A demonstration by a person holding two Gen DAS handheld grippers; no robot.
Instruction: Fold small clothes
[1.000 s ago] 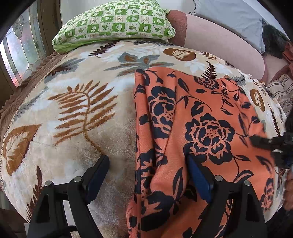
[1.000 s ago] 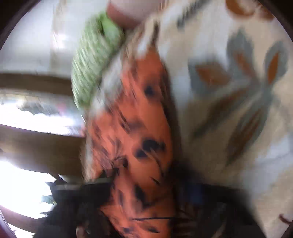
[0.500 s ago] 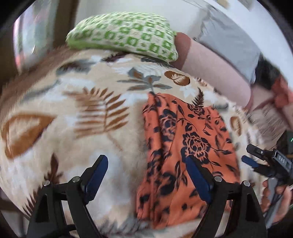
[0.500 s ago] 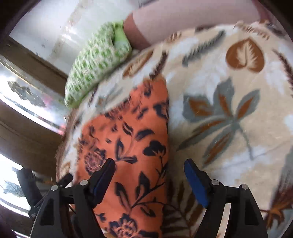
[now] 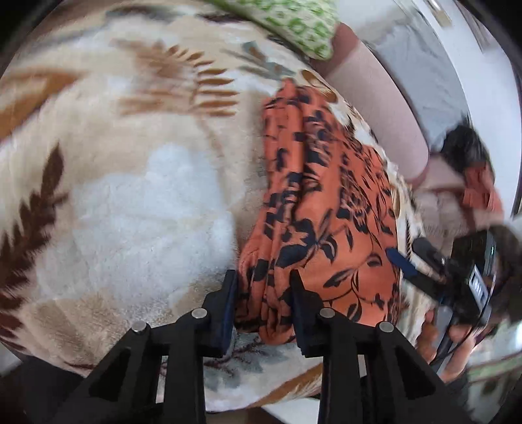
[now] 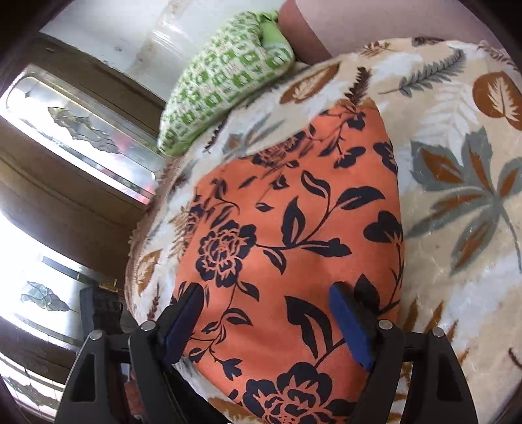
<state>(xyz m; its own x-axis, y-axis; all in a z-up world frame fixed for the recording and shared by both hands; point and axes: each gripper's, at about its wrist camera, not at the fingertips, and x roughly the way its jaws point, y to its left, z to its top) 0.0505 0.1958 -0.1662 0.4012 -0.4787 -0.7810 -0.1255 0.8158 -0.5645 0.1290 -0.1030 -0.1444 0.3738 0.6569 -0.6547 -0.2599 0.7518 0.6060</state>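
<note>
Left wrist view: the left hand-held gripper (image 5: pixel 263 295) is pinching a bunched near edge of the orange floral garment (image 5: pixel 326 208), which is lying on the leaf-patterned blanket (image 5: pixel 130 195) of the bed. Right wrist view: the right hand-held gripper (image 6: pixel 266 321) is hovering over the garment with fingers spread wide, grasping nothing. A green checked pillow (image 6: pixel 225 75) is resting beyond.

The left wrist view sits low behind the left tongs (image 5: pixel 263 295), close to the bed's near edge, facing along the orange floral garment (image 5: pixel 326 208) toward the green pillow (image 5: pixel 293 22) far ahead. The right wrist view looks down past the right tongs (image 6: pixel 267 321) from close above the same garment (image 6: pixel 293 228), pillow (image 6: pixel 225 78) ahead-left. Both share garment, pillow and leaf-print blanket (image 5: pixel 130 195).
</note>
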